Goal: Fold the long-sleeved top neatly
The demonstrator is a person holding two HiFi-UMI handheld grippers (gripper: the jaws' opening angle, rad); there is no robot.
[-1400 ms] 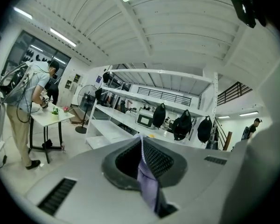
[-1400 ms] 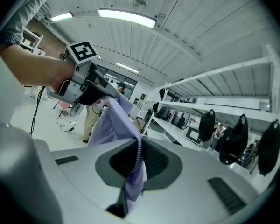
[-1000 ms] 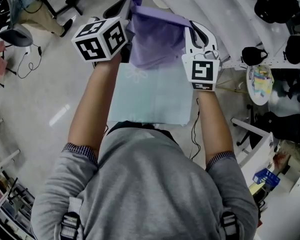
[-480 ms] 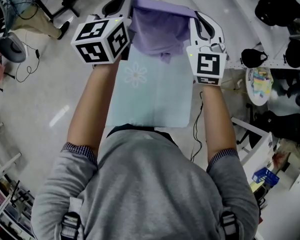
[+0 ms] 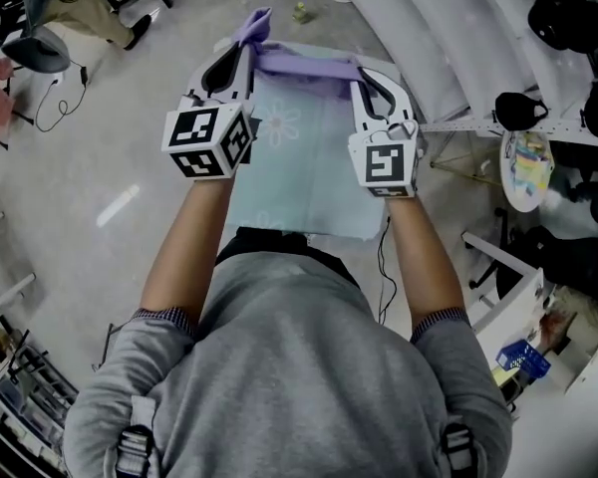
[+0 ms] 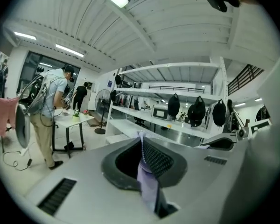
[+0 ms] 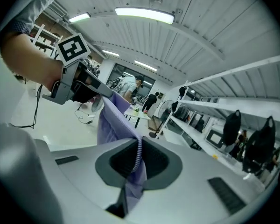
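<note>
Near the top centre of the head view, the purple top (image 5: 304,63) stretches as a narrow band between the two grippers, over the far end of a pale green table (image 5: 309,177). At upper left, the left gripper (image 5: 241,53) has its jaws clamped on one end of the cloth. At upper right, the right gripper (image 5: 359,70) pinches the other end, and folds of fabric hang below its closed jaws.
</note>
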